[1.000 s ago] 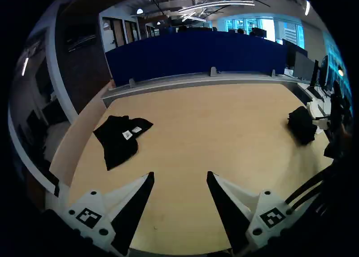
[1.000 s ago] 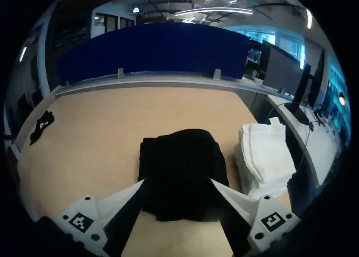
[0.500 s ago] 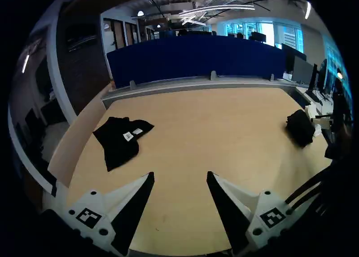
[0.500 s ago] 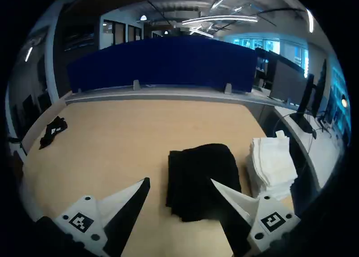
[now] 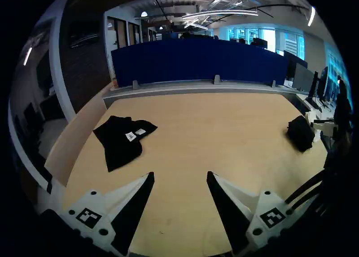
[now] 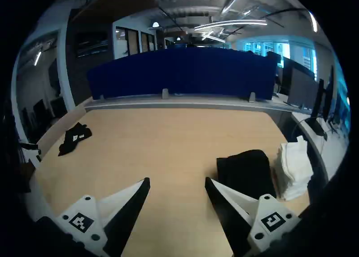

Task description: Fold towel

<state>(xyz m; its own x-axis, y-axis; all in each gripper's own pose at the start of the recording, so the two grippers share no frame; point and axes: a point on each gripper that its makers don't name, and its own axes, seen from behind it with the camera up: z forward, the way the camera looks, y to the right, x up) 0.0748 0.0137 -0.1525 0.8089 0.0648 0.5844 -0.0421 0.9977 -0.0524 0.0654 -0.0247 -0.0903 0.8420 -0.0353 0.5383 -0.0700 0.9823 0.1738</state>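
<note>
Now my right gripper (image 6: 176, 180) has let go and pulled back from the folded black towel (image 6: 246, 171), which lies on the table (image 6: 170, 140) beside the white pile (image 6: 294, 169). My left gripper (image 5: 179, 175) is spread wide and holds nothing too. That one looks done. Far off, a crumpled towel (image 5: 121, 140) waits.

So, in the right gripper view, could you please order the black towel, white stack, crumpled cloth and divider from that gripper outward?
1. Black towel, just right.
2. White stack, farther right.
3. Crumpled cloth, far left.
4. Divider, at back.
</note>
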